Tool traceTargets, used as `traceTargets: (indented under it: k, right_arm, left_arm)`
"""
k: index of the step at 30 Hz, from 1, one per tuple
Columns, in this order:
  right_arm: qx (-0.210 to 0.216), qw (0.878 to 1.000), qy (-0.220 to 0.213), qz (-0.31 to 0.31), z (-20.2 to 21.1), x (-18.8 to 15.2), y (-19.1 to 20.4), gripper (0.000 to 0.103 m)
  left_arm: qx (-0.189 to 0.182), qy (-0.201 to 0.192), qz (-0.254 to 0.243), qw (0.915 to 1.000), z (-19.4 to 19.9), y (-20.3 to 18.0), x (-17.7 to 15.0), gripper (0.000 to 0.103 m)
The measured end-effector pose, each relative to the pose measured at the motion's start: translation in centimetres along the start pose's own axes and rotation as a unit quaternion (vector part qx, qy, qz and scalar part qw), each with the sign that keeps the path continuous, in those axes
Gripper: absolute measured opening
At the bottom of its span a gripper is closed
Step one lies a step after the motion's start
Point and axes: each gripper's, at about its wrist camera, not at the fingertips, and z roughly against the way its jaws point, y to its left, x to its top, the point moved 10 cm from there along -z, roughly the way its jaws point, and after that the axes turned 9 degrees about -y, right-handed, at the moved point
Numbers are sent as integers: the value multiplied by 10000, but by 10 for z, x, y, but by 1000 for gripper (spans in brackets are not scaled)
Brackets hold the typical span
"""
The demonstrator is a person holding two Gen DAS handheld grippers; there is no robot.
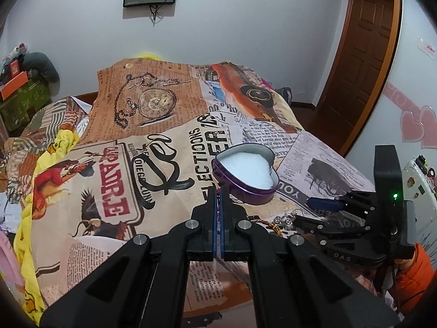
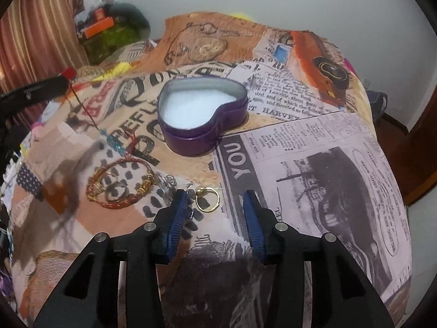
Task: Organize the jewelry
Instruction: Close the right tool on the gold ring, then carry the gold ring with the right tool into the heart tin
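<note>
A purple heart-shaped tin point(image 1: 245, 172) with white foam inside stands open on the printed cloth; it also shows in the right wrist view point(image 2: 203, 117). My left gripper point(image 1: 218, 191) is shut on a red cord necklace point(image 2: 87, 112) with a blue pendant point(image 2: 114, 142), which hangs down to the cloth left of the tin. My right gripper point(image 2: 215, 199) is open just above the cloth, with a gold ring point(image 2: 207, 199) between its fingers near the left one. A red and gold bracelet point(image 2: 120, 186) with rings inside it lies left of that.
The printed cloth point(image 2: 314, 164) covers a bed-like surface that drops off at the right. A small silver charm point(image 2: 168, 181) lies beside the bracelet. A wooden door point(image 1: 363, 54) stands at the right. Clutter and a green box point(image 2: 109, 41) sit at the far left.
</note>
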Motion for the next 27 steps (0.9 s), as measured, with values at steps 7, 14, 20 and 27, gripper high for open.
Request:
traceTargets:
  k: [7,14,20,27]
  right_arm:
    - [48,10000,2,85,-4,0,2,17]
    - [-11,10000,-95,19,3,3,0,17]
    - [-71,9994,-328,-59,21,17,-3,17]
    - [-157,9973,-708,-124,44,44,-5,17]
  left_arm:
    - [-25,37,-16,10000,-7,-2,-3,0]
    - [-41,-123,-80,9999,0,-8,11,0]
    - [-74,-387,-122,9992,13,-14,35,0]
    - [-90,-698,-115,9975,23,-20,65,0]
